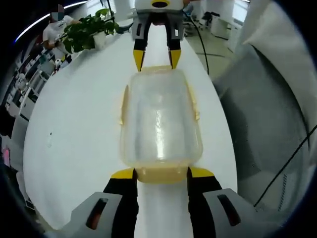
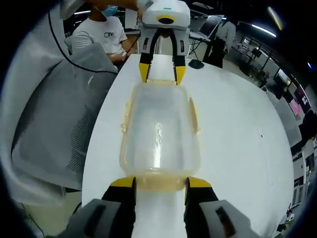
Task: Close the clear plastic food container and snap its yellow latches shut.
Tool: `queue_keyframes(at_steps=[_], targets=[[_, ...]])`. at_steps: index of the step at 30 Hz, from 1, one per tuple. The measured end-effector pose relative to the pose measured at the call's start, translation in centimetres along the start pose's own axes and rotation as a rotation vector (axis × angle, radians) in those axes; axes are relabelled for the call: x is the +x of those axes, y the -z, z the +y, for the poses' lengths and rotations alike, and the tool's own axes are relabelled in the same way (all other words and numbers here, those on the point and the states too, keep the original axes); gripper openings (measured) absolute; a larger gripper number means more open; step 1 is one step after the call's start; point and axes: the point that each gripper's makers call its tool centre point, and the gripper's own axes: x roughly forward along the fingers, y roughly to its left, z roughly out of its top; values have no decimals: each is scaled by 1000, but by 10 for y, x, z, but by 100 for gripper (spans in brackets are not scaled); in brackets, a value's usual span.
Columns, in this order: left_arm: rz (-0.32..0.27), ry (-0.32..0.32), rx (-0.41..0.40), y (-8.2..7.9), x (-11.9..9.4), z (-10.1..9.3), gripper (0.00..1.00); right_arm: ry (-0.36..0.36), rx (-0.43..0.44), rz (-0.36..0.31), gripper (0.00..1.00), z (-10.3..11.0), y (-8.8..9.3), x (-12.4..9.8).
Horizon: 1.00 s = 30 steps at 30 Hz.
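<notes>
Clear, rounded-oblong plastic container (image 1: 161, 121) with pale yellow latches (image 1: 159, 174), lid on, lying on the glossy white table (image 1: 74, 129). Long axis spanning from left gripper (image 1: 161, 174) to right gripper (image 2: 161, 182); both parted, tips flanking end latches, grip uncertain.

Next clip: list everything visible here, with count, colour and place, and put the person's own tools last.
Food container: one, clear with yellowish latches, lid on, centre of table between the two claws.
Table: one, white, long, under the container.
Potted plant: one, green leaves, far end of the table in the left gripper view.
Mesh chair: one, grey, beside the table.
Seated person: one, white T-shirt, beyond the table in the right gripper view.
Left claw: yellow-tipped, at one end latch.
Right claw: yellow-tipped, at the opposite end latch.
</notes>
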Motion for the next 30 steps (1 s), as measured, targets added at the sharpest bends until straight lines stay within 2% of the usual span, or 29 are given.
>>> queue_keyframes(at_steps=[6,16,27,30], targets=[[23,-2,9,4,8,-1,37,-4,-2,4,36,1,2,4],[29,11,-2,6,9,-2,37,-10,1,13,36,1,4,8],[16,12,-16,5,10,-2,37,-6,-5,20,37,0,5,8],[11,4,-8,5,10,-2,38,-14,17,25,37,1,6,8]])
